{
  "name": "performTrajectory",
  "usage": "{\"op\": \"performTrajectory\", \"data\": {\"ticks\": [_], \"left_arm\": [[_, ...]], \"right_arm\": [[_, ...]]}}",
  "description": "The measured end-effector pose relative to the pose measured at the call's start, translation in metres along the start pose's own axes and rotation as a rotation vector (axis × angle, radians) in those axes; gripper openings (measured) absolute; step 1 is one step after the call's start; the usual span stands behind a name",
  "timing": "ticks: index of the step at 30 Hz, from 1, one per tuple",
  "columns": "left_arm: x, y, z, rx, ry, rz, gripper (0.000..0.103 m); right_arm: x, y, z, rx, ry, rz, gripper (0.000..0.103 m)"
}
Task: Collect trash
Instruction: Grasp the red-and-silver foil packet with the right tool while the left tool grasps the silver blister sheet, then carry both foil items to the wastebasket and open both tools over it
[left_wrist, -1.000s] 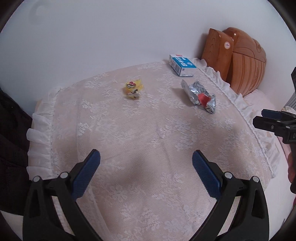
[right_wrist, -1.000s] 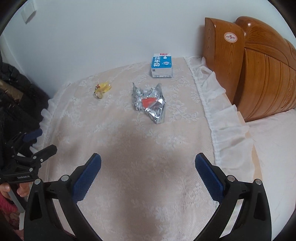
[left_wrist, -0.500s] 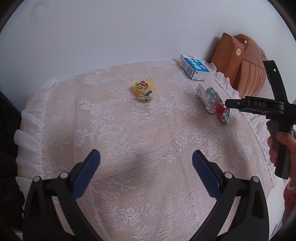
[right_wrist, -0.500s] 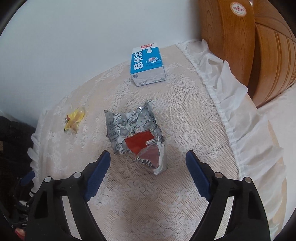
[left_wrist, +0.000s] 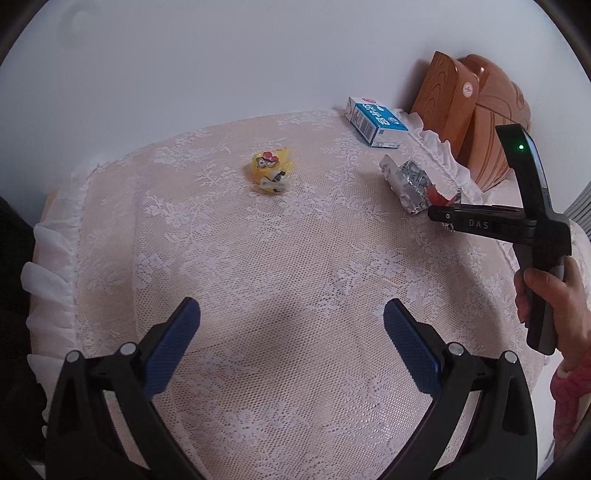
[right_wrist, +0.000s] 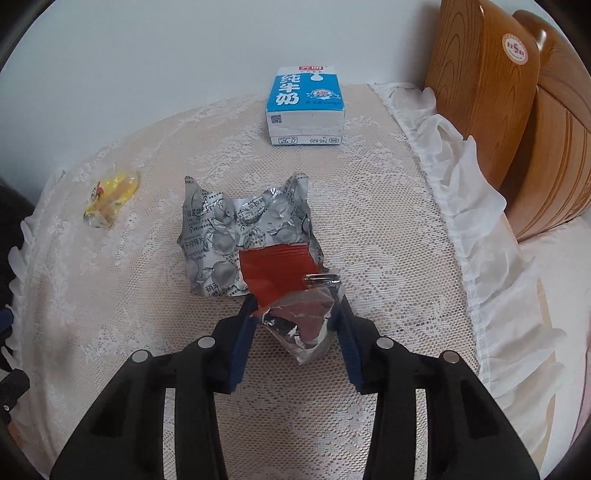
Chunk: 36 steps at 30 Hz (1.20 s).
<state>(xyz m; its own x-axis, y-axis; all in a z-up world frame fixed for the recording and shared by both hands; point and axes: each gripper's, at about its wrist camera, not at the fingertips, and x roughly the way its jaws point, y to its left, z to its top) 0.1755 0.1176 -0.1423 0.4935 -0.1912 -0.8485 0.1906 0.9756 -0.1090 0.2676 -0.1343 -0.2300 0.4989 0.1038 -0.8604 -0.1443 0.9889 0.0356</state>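
On the lace cloth (right_wrist: 369, 192), right claw (right_wrist: 295, 325) pinches foil wrapper (right_wrist: 236, 236)

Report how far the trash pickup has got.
Done: nothing looks collected yet; no bin is in view. In hand: the right gripper has its fingers closed against the near end of the foil wrapper, which still lies on the lace cloth. Left: the yellow wrapper and the milk carton sit untouched. The left gripper hangs open and empty above the cloth.
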Motion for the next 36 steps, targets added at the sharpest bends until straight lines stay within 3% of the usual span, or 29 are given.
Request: {"op": "performTrajectory", "data": {"ticks": [7,13,17,22,24,29,36], "left_arm": [[0.015,-0.053,0.044,0.041,0.033,-0.044,0.095],[0.074,-0.117,0.099,-0.043,0.134,-0.134,0.095],[0.119,-0.143,0.126,-0.088,0.175,-0.039,0.095],[0.152,-0.147,0.136,-0.186,0.228,0.017,0.095],[0.157,-0.149,0.135,-0.185,0.229,0.055,0.092],[0.168,-0.153,0.131,-0.175,0.238,0.109,0.073],[0.149,-0.155,0.127,-0.162,0.207,0.107,0.062]], "right_arm": [[-0.045,-0.029,-0.02,0.082,-0.066,0.018,0.043],[-0.087,-0.057,-0.063,0.155,-0.085,0.043,0.043],[-0.109,-0.069,-0.097,0.193,-0.094,0.055,0.043],[-0.123,-0.081,-0.123,0.207,-0.096,0.052,0.044],[-0.123,-0.087,-0.129,0.222,-0.091,0.063,0.044],[-0.127,-0.096,-0.136,0.242,-0.088,0.082,0.044],[-0.13,-0.092,-0.142,0.237,-0.089,0.078,0.044]]}}
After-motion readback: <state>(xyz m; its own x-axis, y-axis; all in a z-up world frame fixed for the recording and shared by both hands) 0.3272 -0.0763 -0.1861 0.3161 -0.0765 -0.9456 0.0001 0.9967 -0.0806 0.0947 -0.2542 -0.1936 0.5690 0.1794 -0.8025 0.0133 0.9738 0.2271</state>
